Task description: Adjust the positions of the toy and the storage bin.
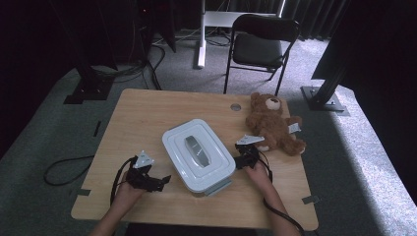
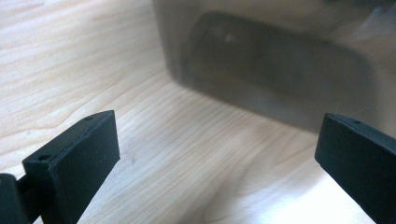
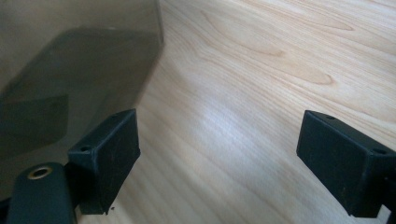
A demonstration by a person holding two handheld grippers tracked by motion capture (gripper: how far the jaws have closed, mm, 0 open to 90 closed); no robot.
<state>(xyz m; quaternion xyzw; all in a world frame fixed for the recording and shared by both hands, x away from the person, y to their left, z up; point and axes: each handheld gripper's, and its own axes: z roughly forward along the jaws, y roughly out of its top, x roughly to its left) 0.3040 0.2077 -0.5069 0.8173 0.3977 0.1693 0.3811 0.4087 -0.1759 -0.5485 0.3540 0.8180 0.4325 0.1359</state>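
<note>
The work in hand centres on the lidded container, a white box with a grey handle on its lid, which stands on the surface roughly at its middle. All positions below are given relative to this container.

**Step in hand.** By judgement, both tools are in the approach stage: each flanks one end of the container, and neither has a hold on it.

**Left tool**. It sits just beside the container's near-left corner, low over the surface. In the left gripper view the tool stands open, with bare wood between the jaws and the container's translucent side wall ahead and apart from them. The left hand comes in from the near edge, forearm angled inward, so that the tool points rightward at the container.

**Right tool**. It sits just beside the container's right side, about level with its near half. In the right gripper view the tool is spread wide with nothing between the jaws; the container wall lies to the left of the left jaw, close, though contact cannot be confirmed. The right hand reaches forward from the near edge, wrist roughly straight.

**Next move, by judgement.** Each tool must be brought square to a graspable edge or latch of the container before closing. The wall is smooth, so a grip on a rim or clip is preferable.

A teddy bear lies to the far right of the container, apart from the work.
</note>
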